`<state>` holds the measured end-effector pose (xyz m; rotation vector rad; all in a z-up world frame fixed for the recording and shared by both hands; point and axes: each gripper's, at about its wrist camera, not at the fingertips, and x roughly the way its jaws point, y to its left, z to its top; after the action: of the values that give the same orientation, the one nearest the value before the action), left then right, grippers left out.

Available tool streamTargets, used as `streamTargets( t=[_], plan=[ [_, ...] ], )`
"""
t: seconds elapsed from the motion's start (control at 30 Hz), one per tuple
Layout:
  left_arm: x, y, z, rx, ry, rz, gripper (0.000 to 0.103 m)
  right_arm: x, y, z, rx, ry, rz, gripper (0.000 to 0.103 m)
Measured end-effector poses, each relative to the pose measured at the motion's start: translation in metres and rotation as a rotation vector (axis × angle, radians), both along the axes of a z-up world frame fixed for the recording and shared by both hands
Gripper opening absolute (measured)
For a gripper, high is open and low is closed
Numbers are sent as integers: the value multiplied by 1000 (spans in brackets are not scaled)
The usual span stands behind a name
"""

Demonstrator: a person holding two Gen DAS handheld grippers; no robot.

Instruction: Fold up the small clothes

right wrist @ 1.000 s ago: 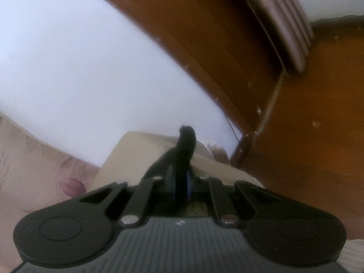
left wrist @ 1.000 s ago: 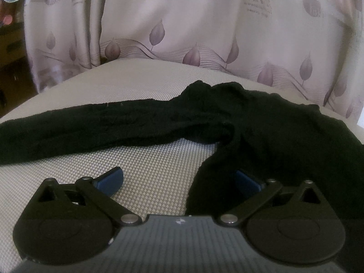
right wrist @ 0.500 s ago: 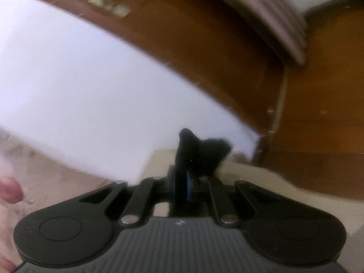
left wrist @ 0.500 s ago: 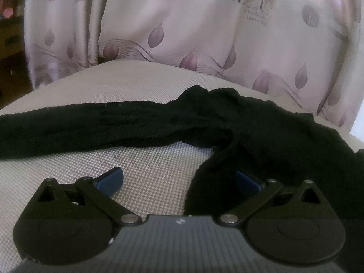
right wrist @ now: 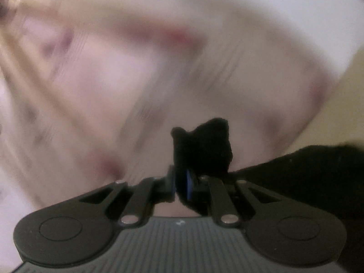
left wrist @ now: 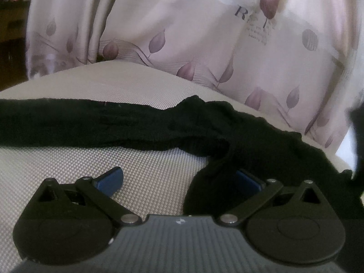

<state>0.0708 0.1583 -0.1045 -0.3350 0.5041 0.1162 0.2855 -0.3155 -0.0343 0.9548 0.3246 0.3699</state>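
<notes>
A long black knit garment (left wrist: pixel 159 125) lies stretched across the grey woven surface (left wrist: pixel 56 159), with one leg running left and the rest bunching toward the right. My left gripper (left wrist: pixel 178 179) is open just above the surface. Its right blue pad (left wrist: pixel 246 179) sits against a fold of the black cloth, and its left pad (left wrist: pixel 110 178) is over bare surface. My right gripper (right wrist: pixel 182 184) is shut on an end of the black garment (right wrist: pixel 202 141), and a tuft sticks out past the pads. More of the cloth (right wrist: pixel 318 173) trails off to the right.
A pale curtain (left wrist: pixel 182 34) with purple leaf prints hangs behind the surface; it fills the blurred right wrist view as the curtain (right wrist: pixel 113 68). Dark furniture (left wrist: pixel 11 34) stands at far left. A blurred dark shape (left wrist: pixel 357 136) shows at the right edge.
The right gripper swung from facing the wooden furniture and white wall to facing the curtain, still gripping the cloth. The left gripper rolled slightly; a dark shape entered its view on the right.
</notes>
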Motion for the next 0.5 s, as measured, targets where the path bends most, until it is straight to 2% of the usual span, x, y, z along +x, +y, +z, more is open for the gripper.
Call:
streamTargets(
  t=[0.1,0.2,0.3,0.4,0.43,0.5],
  plan=[
    [-1,1,0,-10,-7,-3,103,18,100,-35,-39,53,169,9],
    [-2,4,-1,-26,-17,-6,103,22,160,-73,-58,129,237,9],
    [-4,6,-1,-46,-30,-11,103,22,201,-98,-118,196,279,9],
    [-5,8,-3,-66,-42,-20,103,17,221,-99,-240,202,308,12],
    [-5,9,-3,-69,-44,-21,103,18,224,-105,-248,214,337,12],
    [-5,9,-3,-76,-48,-21,103,17,227,-108,-289,235,378,21]
  ],
)
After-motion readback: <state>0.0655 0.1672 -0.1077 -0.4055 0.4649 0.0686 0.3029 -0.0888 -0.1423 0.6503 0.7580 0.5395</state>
